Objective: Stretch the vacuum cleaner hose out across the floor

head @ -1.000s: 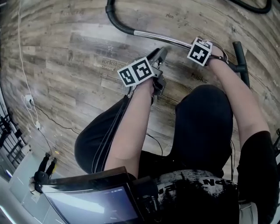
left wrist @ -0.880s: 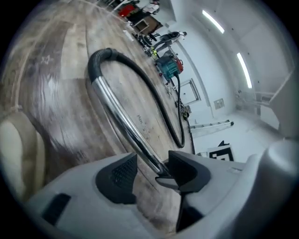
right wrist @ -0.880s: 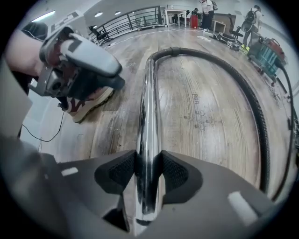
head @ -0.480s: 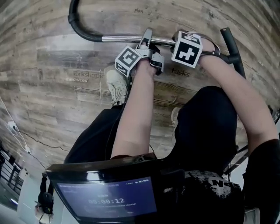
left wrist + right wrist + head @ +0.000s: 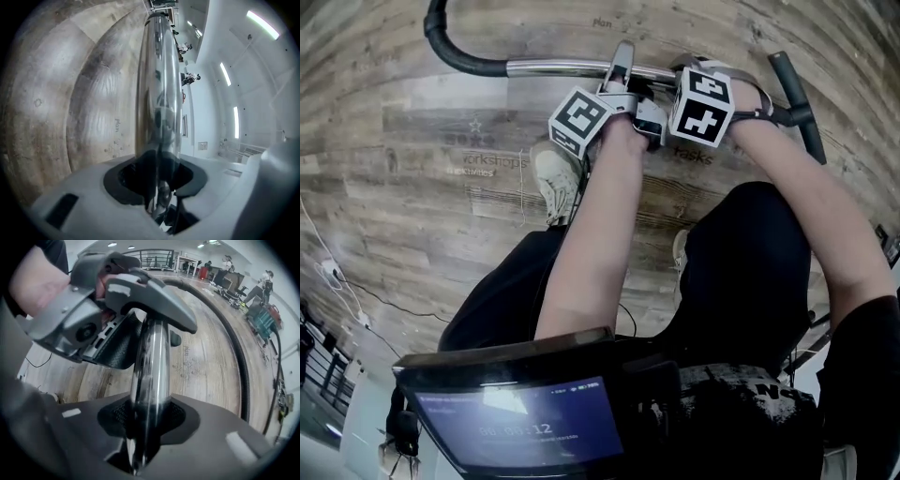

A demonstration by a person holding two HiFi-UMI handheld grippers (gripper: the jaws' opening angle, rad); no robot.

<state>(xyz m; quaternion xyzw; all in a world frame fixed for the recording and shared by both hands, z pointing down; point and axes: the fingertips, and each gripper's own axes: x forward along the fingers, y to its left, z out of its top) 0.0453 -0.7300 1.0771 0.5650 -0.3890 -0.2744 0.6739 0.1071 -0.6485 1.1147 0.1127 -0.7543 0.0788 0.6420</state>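
The vacuum cleaner's chrome tube runs level across the top of the head view, and its black ribbed hose curves away at the upper left. My left gripper and right gripper sit side by side on the tube. The jaws of both have just been closing, with the tube between them. In the left gripper view the tube rises out of the left gripper, whose pads press on it. In the right gripper view the right gripper clamps the tube, with the left gripper further along and the hose beyond.
A black handle piece angles off the tube at the right. The person's shoe stands on the wood floor below the tube. A white cable trails at the left and a screen fills the bottom.
My left gripper has moved up from the floor beside the tube and closed round the tube next to the right gripper. The right gripper stayed on the tube, lifting it slightly.
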